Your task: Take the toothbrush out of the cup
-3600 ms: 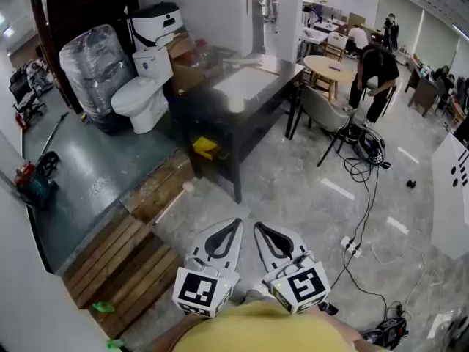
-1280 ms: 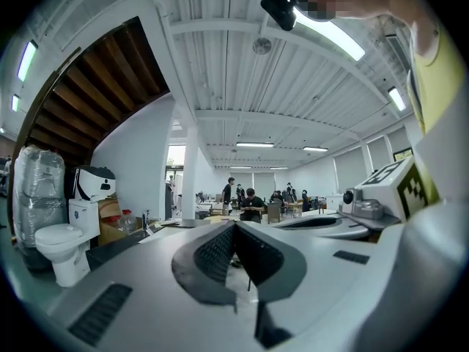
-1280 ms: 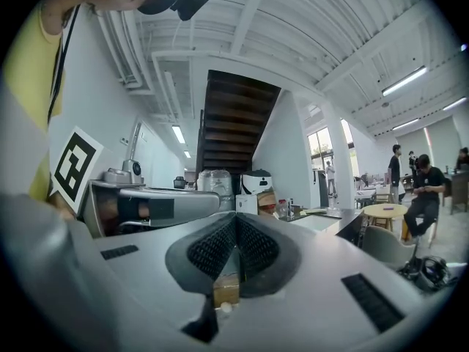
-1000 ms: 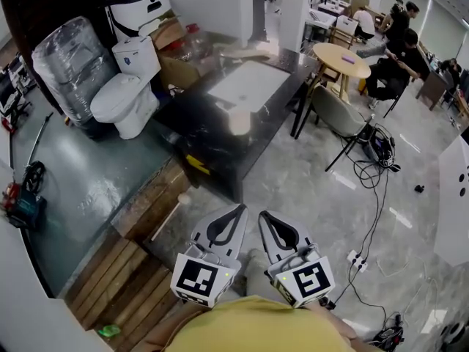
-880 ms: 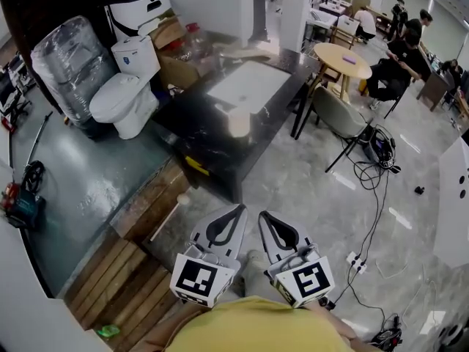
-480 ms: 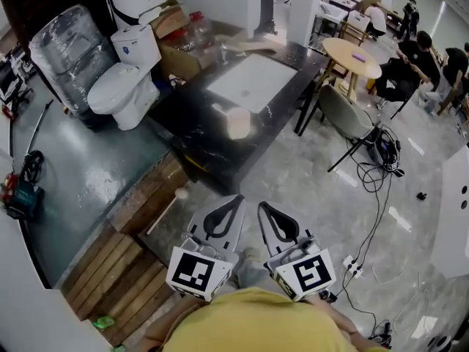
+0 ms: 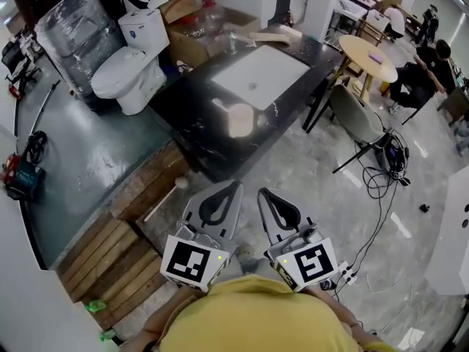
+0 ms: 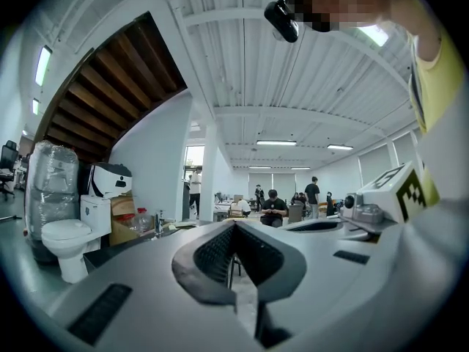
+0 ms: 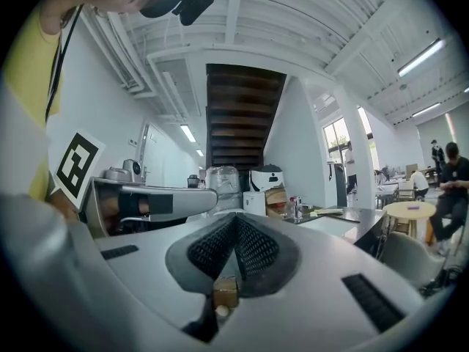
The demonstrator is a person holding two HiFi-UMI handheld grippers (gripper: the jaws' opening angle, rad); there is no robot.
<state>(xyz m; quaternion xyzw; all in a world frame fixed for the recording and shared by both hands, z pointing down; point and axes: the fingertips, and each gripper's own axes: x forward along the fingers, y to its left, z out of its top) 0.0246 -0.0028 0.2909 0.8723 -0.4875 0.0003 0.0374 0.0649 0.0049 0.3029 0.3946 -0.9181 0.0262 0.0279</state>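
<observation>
1. Near the worktop's [image 7: 192, 127] front edge, just in front of the white basin [image 7: 258, 75], stands the pale cup [image 7: 241, 121]. The thin stick leaning out to its left looks like the toothbrush [image 7: 219, 106], though it's too small to be sure.
2. It should handle as light, stiff, slick plastic. Pinch the exposed handle above the rim and lift straight up, or the cup may tip.
3. The left gripper [image 7: 235, 185] and right gripper [image 7: 261, 193] hang well short of the worktop, each with jaws pressed together on nothing.
</observation>
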